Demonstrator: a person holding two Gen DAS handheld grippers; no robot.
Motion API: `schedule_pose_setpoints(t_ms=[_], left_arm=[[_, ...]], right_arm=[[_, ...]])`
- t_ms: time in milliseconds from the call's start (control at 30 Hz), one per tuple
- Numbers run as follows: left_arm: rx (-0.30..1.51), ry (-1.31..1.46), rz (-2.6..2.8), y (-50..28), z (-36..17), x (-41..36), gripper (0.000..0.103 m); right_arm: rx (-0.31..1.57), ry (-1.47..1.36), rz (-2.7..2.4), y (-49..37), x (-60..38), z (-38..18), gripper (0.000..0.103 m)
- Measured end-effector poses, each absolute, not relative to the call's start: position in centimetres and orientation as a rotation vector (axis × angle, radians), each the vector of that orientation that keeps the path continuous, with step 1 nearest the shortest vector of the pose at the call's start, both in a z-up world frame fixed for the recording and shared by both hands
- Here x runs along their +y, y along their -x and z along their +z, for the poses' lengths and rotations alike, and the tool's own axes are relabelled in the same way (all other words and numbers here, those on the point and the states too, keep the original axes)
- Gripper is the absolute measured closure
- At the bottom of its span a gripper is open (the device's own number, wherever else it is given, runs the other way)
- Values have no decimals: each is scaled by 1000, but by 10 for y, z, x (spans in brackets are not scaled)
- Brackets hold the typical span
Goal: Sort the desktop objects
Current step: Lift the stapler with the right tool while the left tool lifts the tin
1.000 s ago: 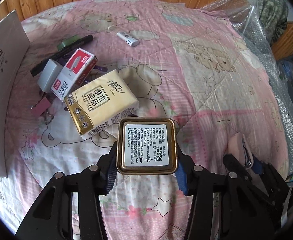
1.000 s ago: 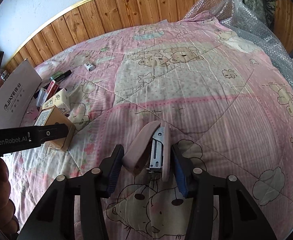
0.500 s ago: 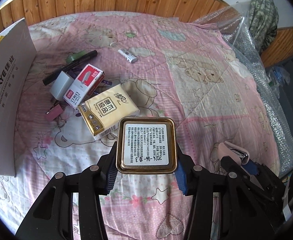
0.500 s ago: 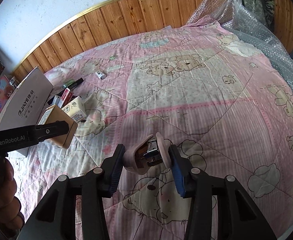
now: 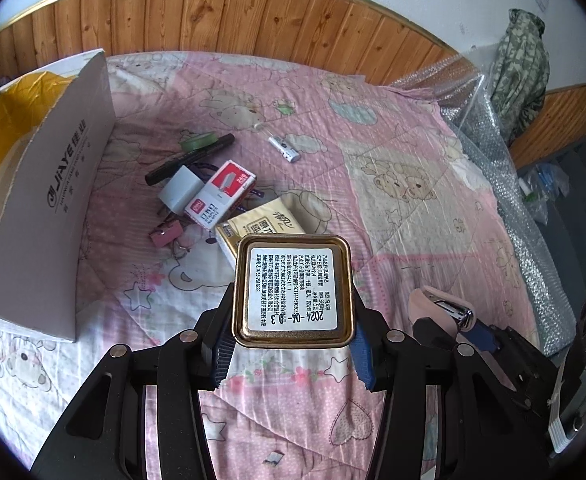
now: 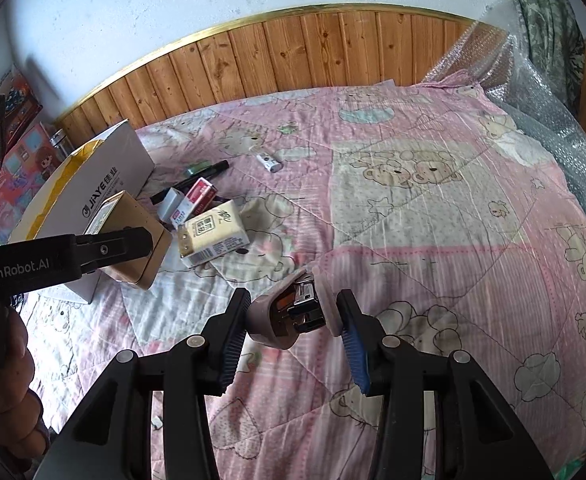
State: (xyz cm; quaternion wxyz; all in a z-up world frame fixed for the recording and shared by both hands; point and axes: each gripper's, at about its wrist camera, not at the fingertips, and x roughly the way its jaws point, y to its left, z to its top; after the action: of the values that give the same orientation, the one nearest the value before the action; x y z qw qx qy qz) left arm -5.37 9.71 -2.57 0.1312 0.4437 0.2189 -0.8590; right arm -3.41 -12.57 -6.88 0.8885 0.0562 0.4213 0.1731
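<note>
Tilting down over the bed (image 5: 433,208), the left gripper (image 5: 291,354) is squeezing a gold tin (image 5: 292,292); the right gripper's (image 6: 293,332) jaws are pinching a pink stapler (image 6: 289,312).

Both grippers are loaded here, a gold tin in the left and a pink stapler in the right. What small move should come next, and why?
Probably carry the left gripper and its gold tin leftward, over the open white box. The tin is clamped clear of the quilt, the box's yellow-lined mouth lies beside it, and the right gripper holds the pink stapler farther away.
</note>
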Motion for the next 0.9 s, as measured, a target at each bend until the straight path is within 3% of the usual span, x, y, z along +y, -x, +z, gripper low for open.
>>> schedule_pose_setpoints(t_ms=[900], left_arm=[[841, -892, -2373, -82, 51, -10, 52]], right_arm=[[686, 119, 710, 60, 41, 48, 57]])
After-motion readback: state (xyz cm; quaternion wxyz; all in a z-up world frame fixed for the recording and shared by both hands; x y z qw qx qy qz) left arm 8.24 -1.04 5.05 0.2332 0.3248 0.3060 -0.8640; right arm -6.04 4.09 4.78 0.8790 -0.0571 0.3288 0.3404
